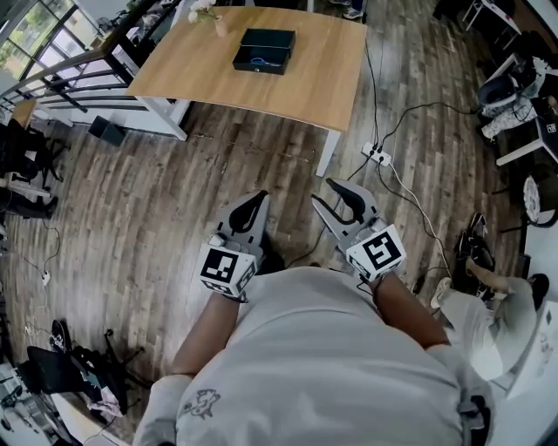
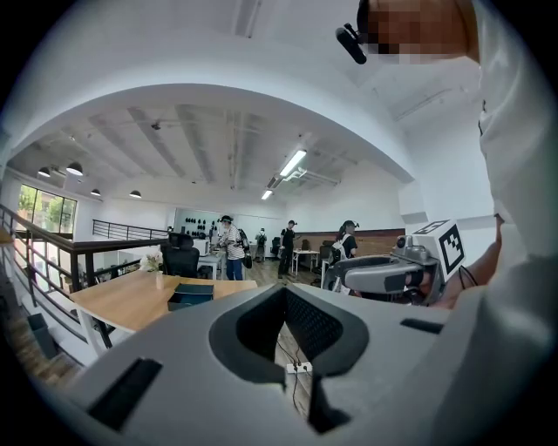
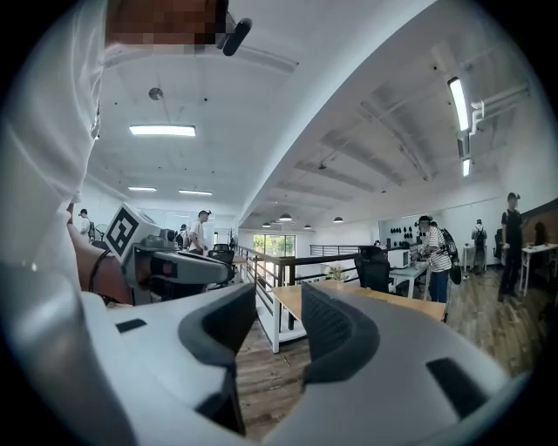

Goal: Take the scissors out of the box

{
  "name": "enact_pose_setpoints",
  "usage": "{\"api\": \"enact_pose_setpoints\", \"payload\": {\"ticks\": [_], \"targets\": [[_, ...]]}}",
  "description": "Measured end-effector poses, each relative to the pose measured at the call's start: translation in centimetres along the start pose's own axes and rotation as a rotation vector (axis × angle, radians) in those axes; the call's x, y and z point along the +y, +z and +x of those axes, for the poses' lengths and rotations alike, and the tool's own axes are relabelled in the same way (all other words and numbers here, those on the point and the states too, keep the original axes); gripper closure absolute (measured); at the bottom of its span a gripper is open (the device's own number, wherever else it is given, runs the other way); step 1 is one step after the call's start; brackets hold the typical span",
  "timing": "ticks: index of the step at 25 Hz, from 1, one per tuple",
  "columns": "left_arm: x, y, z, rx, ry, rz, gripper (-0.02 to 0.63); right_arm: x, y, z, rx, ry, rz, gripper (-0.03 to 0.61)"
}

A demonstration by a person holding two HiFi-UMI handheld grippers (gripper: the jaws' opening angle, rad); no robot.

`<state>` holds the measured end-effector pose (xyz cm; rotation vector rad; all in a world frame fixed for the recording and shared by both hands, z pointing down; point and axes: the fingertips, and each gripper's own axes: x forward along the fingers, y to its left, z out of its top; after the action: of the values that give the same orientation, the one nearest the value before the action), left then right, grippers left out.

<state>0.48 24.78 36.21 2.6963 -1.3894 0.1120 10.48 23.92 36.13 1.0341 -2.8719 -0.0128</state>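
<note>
A dark open box (image 1: 263, 50) lies on the wooden table (image 1: 209, 74) far ahead, with something blue inside that I cannot make out as scissors. In the left gripper view the box (image 2: 190, 297) shows small on the table (image 2: 122, 305). Both grippers hang over the wooden floor, well short of the table. My left gripper (image 1: 259, 199) has its fingertips together and holds nothing; its own view shows the tips (image 2: 285, 292) meeting. My right gripper (image 1: 323, 192) stands open and empty, with floor and table (image 3: 366, 300) seen through the gap (image 3: 279, 292).
A power strip (image 1: 377, 155) with trailing cables lies on the floor by the table's right leg. A railing (image 1: 61, 78) runs at the left. A small vase of flowers (image 1: 205, 13) stands on the table. Office chairs and desks crowd the right; several people stand far back (image 2: 231, 248).
</note>
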Motion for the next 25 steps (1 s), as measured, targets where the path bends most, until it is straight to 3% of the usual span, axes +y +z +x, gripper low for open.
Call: {"api": "enact_pose_setpoints", "payload": {"ticks": [16, 25], "targets": [[13.6, 2.3, 2.6, 0.005, -0.095, 0.008, 0.609, -1.0, 1.8, 14.2, 0.023, -0.040, 0.016, 0.402], [18.5, 2.4, 2.0, 0.020, -0.113, 0.007, 0.609, 0.2, 2.0, 19.6, 0.029, -0.035, 0.036, 0.402]]}}
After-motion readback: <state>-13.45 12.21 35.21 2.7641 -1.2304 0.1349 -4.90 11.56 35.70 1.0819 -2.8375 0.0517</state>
